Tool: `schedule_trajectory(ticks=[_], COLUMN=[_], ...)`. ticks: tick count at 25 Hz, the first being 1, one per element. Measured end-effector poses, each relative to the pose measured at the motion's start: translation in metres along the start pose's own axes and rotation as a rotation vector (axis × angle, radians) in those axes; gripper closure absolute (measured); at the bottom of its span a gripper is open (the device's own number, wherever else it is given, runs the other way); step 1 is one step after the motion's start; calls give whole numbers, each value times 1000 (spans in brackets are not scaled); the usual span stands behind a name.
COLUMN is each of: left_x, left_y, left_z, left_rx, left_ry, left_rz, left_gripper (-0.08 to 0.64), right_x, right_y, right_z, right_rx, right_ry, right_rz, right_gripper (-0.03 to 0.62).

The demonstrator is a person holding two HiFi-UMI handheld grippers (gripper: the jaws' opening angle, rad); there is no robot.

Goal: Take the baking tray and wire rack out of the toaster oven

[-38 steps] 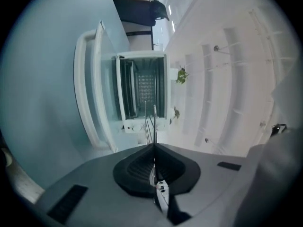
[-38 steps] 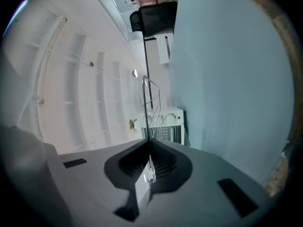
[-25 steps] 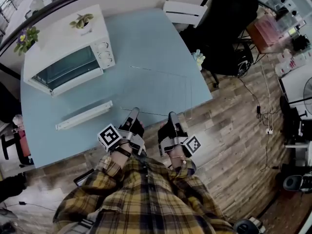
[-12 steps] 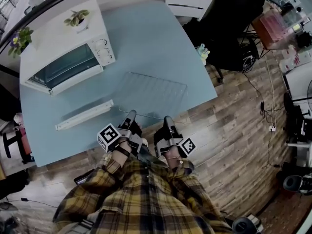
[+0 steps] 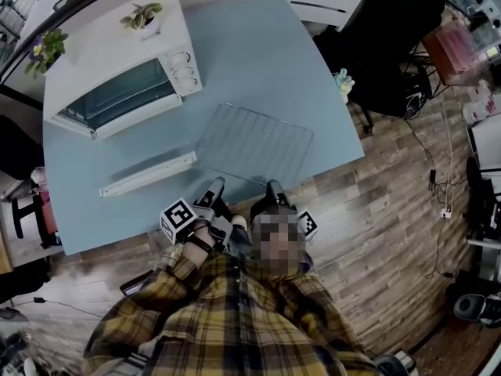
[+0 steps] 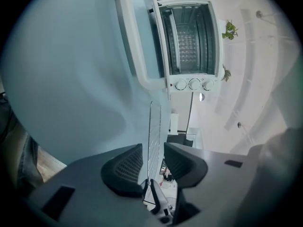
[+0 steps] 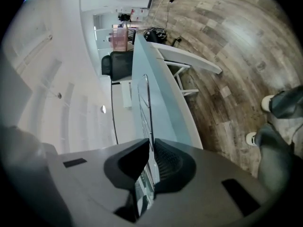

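1. Currently the rack (image 5: 254, 143) is out of the oven (image 5: 117, 69). It lies on the blue table (image 5: 258, 53) near the front edge, well apart from the oven.
2. Both grippers reach in over the table's front edge, side by side, and meet the rack at its near edge.
3. The left gripper (image 5: 216, 183) is spread. The left gripper view shows its jaws apart, having just been opening. The rack's edge wire runs between the pads (image 6: 125, 164) and touches neither.
4. The right gripper (image 5: 274, 185) is pinched shut on the rack's edge wire. In the right gripper view the wire comes straight out of the closed jaws, and the rack runs on from there along the table.
5. The oven stands at the table's far left corner, with its glass front and three knobs (image 5: 186, 70) turned toward the person. The left gripper view looks into it, where a bright grille shows at the back.
6. A long white strip (image 5: 149, 175) lies on the table between the oven and the left gripper, parallel to the oven's front. Its right end is just beside the rack's left corner. I cannot tell whether it is the tray.
7. A small potted plant (image 5: 141, 18) stands on top of the oven.
8. The person's plaid shirt (image 5: 227, 319) fills the bottom of the head view. A wood floor (image 5: 391, 233) lies to the right of the table, and a dark chair (image 5: 383, 45) stands past its far right corner.
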State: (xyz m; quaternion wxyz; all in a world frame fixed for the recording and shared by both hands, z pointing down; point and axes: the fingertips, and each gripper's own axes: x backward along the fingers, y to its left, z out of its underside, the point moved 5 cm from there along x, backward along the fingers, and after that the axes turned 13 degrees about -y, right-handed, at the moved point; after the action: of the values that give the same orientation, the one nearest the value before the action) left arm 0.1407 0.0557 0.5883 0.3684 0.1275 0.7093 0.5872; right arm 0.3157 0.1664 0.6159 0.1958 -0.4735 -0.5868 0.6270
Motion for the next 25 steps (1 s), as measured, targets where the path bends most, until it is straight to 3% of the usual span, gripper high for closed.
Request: schedule_trajectory(ticks=[3,6,12,17,25], left_x=[3,4,11,18,25], left_y=[1,3,13,11,-1], left_z=[1,2,3,2,-7], left_rx=[9,16,16,16,14], left_ry=[9,14,11,-3,-34], left_rz=[10,10,6,14,71], left_gripper=[431,433,434,434,434], right_x=[2,5,15,19,46], right_y=[-5,-2,-14,-26,-10], right_z=[0,3,0,-3,5], right_rx=[32,65,104,155,178], right_ry=[34,63,100,127,175], right_rz=[25,44,66,59,27], right_gripper=[569,466,374,364,364])
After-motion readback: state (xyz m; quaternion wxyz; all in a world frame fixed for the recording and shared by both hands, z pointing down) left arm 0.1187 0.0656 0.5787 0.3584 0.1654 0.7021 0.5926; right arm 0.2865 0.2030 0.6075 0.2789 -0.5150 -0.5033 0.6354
